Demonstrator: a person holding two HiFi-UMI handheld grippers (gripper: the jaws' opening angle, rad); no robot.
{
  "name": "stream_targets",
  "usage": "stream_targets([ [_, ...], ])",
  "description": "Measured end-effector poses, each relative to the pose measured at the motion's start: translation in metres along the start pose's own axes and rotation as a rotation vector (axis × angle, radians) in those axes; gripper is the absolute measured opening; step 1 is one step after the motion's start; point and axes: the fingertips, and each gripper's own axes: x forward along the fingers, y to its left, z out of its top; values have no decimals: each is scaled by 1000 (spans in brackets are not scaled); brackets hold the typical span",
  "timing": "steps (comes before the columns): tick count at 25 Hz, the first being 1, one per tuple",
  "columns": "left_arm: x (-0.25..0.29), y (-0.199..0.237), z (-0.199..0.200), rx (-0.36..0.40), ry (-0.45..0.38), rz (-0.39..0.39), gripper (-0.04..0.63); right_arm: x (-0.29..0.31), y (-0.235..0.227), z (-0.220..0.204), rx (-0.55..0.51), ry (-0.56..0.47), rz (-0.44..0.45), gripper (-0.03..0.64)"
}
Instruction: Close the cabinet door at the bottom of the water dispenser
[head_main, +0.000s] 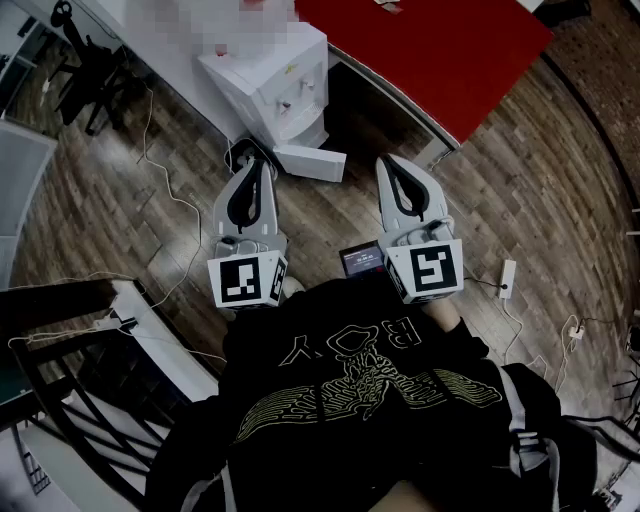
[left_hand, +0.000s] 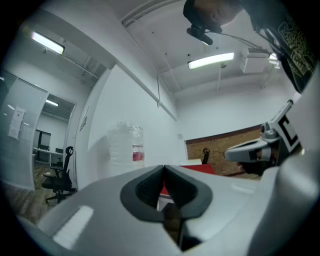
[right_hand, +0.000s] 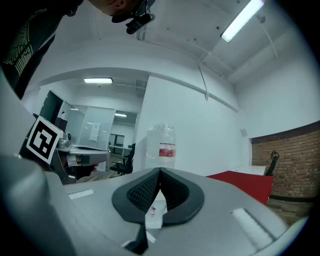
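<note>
The white water dispenser (head_main: 272, 82) stands on the wood floor ahead of me, with a clear bottle (left_hand: 127, 142) on top. Its bottom cabinet door (head_main: 311, 162) is swung open and sticks out to the right at the base. My left gripper (head_main: 261, 162) is held level with its tips just short of the dispenser's base, left of the open door. The jaws are shut and hold nothing. My right gripper (head_main: 389, 161) is further right, past the door's free end, also shut and empty. In the right gripper view the bottle (right_hand: 161, 144) rises straight beyond the closed tips (right_hand: 160, 171).
A red carpet (head_main: 430, 45) covers the floor behind and right of the dispenser. A black office chair (head_main: 88, 68) stands at the far left. White cables (head_main: 165, 190) and a power strip (head_main: 507, 276) lie on the floor. Dark railings (head_main: 60, 400) fill the lower left.
</note>
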Motion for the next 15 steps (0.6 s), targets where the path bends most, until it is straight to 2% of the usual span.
stream_targets([
  [7, 20, -9, -8, 15, 14, 20, 8, 9, -26, -18, 13, 24, 12, -6],
  [11, 32, 1, -19, 8, 41, 16, 8, 28, -30, -28, 20, 52, 5, -6],
  [15, 61, 20, -22, 48, 39, -34, 8, 61, -35, -33, 2, 76, -42, -6],
])
